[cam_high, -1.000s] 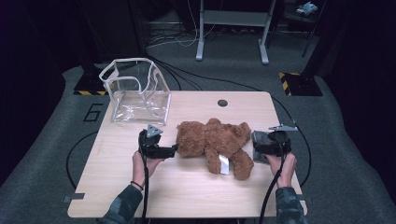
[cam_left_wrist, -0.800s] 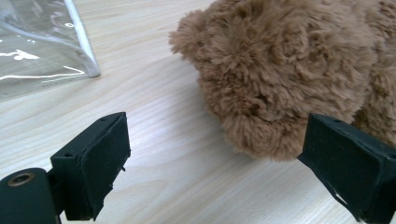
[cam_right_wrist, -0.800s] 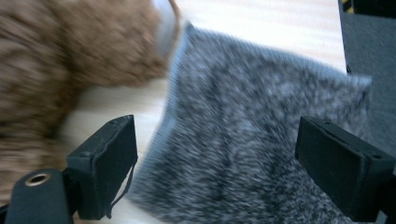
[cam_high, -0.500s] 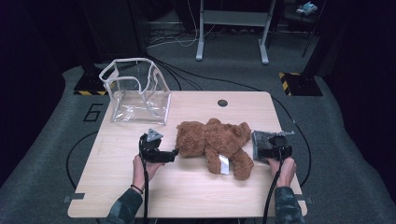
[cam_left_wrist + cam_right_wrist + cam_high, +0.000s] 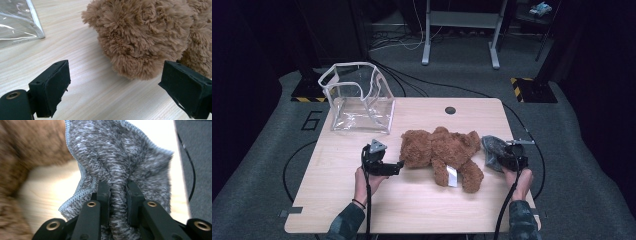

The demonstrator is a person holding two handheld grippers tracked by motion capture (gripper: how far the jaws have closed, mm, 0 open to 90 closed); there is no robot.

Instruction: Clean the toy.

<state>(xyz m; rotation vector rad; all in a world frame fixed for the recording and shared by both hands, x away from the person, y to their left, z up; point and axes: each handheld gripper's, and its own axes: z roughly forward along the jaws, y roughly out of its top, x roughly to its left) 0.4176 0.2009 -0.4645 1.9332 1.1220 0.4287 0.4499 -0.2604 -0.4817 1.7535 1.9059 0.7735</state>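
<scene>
Right gripper (image 5: 117, 192) just closed, pinching grey cloth (image 5: 120, 157) beside teddy bear (image 5: 439, 150). Left gripper (image 5: 115, 85) released, jaws wide at bear's head.

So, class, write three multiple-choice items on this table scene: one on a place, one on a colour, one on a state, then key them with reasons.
1. Where is the clear bag?
A. the table's far left corner
B. under the bear
C. on the floor

2. What colour is the teddy bear?
A. white
B. brown
C. green

3. How does the right gripper stand?
A. wide open over bare wood
B. shut on the grey cloth
C. shut on the bear's leg

Key: 1 A, it stands upright there, apart from the bear. 2 B, brown fur in each view. 3 B, the jaws have just been closing and pinch a fold of the grey cloth.
</scene>
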